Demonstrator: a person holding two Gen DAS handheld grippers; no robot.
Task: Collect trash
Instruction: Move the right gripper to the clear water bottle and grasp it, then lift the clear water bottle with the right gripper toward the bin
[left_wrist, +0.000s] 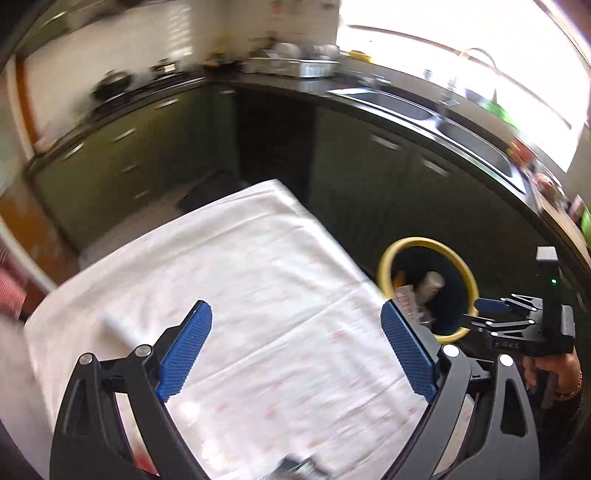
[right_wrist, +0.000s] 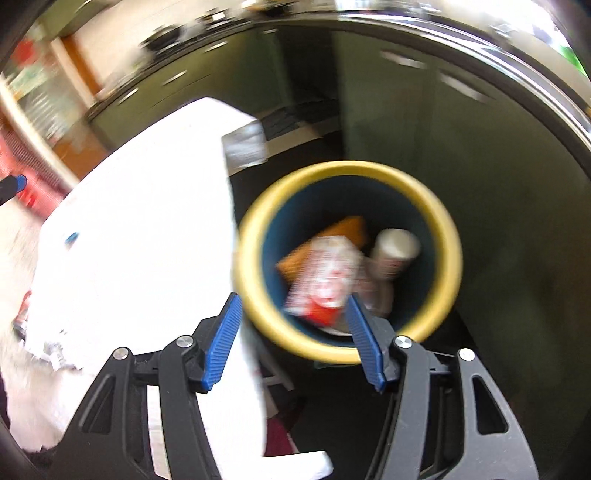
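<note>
A bin with a yellow rim (left_wrist: 424, 242) and a dark blue inside stands on the floor beside the table. In it lie a paper cup (right_wrist: 395, 247), an orange packet (right_wrist: 347, 229) and a red and white wrapper (right_wrist: 328, 273). My right gripper (right_wrist: 293, 298) hangs open over the bin's near rim (right_wrist: 347, 168) with nothing between its pads; the left wrist view shows it too (left_wrist: 476, 312). My left gripper (left_wrist: 295, 308) stands wide open above the white tablecloth (left_wrist: 240, 258), empty.
The table's white cloth (right_wrist: 147, 206) ends right beside the bin. A small dark object (left_wrist: 299, 465) lies on the cloth near the frame's bottom edge. Green cabinets (left_wrist: 122, 158), a dark counter and a sink (left_wrist: 406, 107) ring the room. A hand (left_wrist: 554, 373) holds the right gripper.
</note>
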